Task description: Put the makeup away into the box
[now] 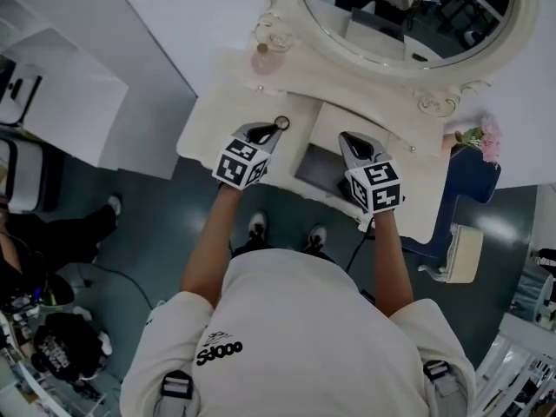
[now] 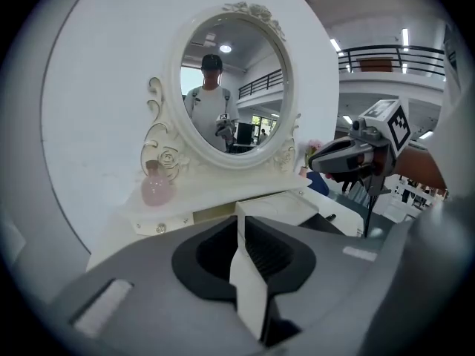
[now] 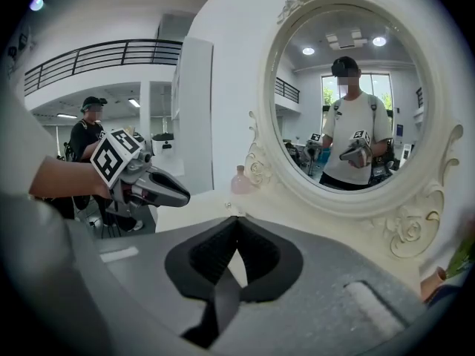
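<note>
Grey jaws up close, both pairs. My left gripper (image 2: 237, 219) has its tips drawn together, just a thin pale seam between them, nothing gripped. My right gripper (image 3: 236, 219) is closed tight and empty too. Ahead of both stands the white dressing table (image 1: 208, 120) with its oval mirror (image 1: 408, 7). A pink bottle (image 2: 156, 188) stands upright at the mirror's foot, ahead and left of my left jaws, apart from them. The open drawer (image 1: 317, 170) gapes under my right jaws, toward the left pair. A small dark ring (image 1: 281, 122) lies right at my left tips; touching or not, I can't tell.
</note>
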Demonstrator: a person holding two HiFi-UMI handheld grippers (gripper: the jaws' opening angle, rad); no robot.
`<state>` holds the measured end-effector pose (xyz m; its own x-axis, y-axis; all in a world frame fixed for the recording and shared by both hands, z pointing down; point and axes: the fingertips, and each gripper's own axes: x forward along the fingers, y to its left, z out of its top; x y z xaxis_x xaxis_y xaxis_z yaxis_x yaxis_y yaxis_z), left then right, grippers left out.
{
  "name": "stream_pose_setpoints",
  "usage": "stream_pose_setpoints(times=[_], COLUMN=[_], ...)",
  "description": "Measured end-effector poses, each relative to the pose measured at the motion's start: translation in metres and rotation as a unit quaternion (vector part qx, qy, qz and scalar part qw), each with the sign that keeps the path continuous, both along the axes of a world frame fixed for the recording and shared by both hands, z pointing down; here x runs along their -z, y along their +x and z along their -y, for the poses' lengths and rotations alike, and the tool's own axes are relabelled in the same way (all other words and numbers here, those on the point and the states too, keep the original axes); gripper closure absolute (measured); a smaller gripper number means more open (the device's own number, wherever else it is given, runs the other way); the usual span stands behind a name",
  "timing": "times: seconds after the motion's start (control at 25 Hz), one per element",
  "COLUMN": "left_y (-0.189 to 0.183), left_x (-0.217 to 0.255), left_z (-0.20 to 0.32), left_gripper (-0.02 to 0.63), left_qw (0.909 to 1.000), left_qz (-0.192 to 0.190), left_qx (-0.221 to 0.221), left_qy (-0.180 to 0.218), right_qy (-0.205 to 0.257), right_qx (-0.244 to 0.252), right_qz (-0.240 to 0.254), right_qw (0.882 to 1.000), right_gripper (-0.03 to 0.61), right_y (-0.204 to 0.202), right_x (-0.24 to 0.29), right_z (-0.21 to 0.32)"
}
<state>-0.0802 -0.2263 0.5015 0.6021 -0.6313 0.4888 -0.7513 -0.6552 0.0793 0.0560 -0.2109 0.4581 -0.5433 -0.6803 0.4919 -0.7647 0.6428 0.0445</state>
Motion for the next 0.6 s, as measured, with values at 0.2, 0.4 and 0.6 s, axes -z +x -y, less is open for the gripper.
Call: stream_pose_setpoints(times=[0.2, 0.4, 0.6], left_y=[-0.024, -0.032, -0.028], left_x=[-0.015, -0.047, -0.092], left_z=[0.010, 0.029, 0.046], left_gripper=[0.527, 0.423, 0.354], left_qw=[0.9997, 0.9987, 0.9941], left_qz=[-0.001, 0.010, 0.039], left_qx=[0.024, 0.018, -0.003], left_qy=[-0.010, -0.047, -0.101], right_qy=[-0.014, -0.032, -0.053], right_qx=[0.027, 0.032, 0.028], right_qz=[-0.005, -0.007, -0.014], right_qw=[1.000, 0.999, 0.998], right_gripper=[0.575, 0.575, 0.575], right_y=[-0.026, -0.039, -0.040], right_x=[-0.012, -0.028, -0.044], right_z=[0.011, 0.027, 0.038])
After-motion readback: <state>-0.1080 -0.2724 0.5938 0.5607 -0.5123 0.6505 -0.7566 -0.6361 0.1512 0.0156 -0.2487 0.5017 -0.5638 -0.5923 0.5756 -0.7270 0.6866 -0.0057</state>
